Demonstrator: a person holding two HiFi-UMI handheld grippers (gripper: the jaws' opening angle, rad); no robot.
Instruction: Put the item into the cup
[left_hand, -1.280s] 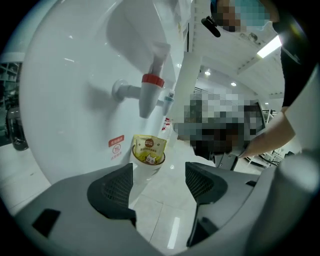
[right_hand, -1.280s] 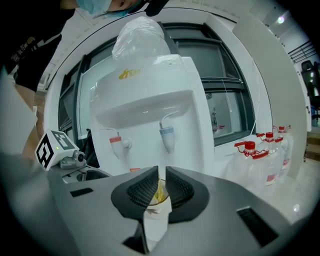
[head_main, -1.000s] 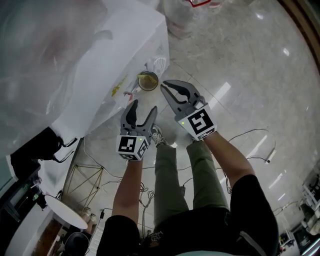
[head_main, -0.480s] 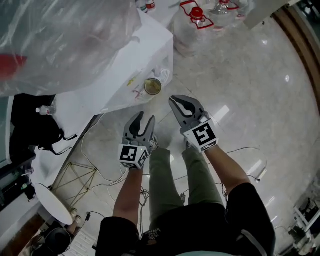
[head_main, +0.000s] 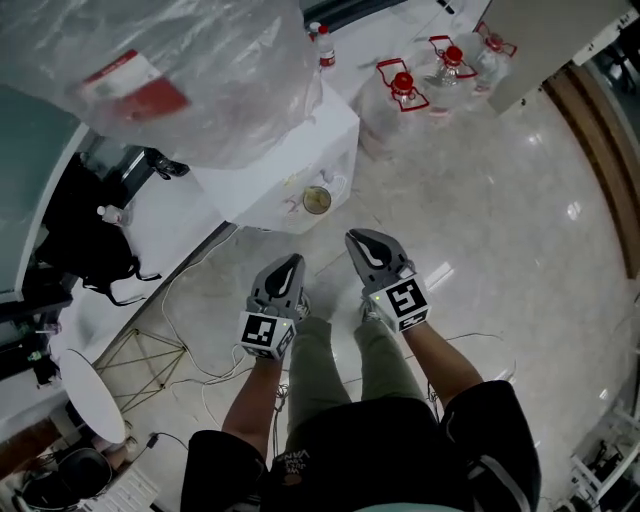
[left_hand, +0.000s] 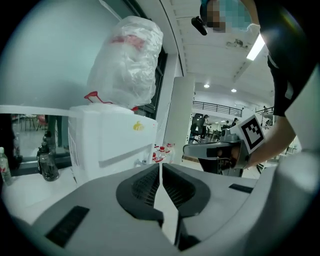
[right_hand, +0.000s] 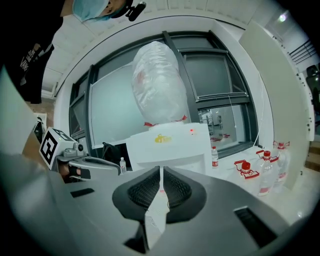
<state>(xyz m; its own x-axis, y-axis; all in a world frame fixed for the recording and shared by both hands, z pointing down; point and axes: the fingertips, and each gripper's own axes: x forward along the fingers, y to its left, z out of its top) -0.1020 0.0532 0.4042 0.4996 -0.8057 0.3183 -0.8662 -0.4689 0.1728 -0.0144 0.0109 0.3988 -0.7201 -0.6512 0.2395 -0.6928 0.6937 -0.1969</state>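
A small cup (head_main: 317, 200) with yellowish contents stands on the ledge of a white water dispenser (head_main: 290, 170). Both grippers hang over the glossy floor in front of it, well short of the cup. In the head view my left gripper (head_main: 285, 263) has its jaws together with nothing between them. My right gripper (head_main: 362, 240) is also shut and empty. In the left gripper view the left gripper (left_hand: 160, 165) points at the dispenser (left_hand: 110, 140). In the right gripper view the right gripper (right_hand: 161, 170) faces the dispenser (right_hand: 170, 142) too. I see no loose item.
A big plastic-wrapped bottle (head_main: 170, 70) tops the dispenser. Red-capped water jugs (head_main: 403, 88) stand on the floor behind it. A black bag (head_main: 90, 230), cables (head_main: 190, 330) and a round white table (head_main: 90, 395) lie left. The person's legs (head_main: 330, 360) are below the grippers.
The left jaws went from wide open to shut. Both grippers now sit farther from the cup and the dispenser, and the head view takes in more of the room.
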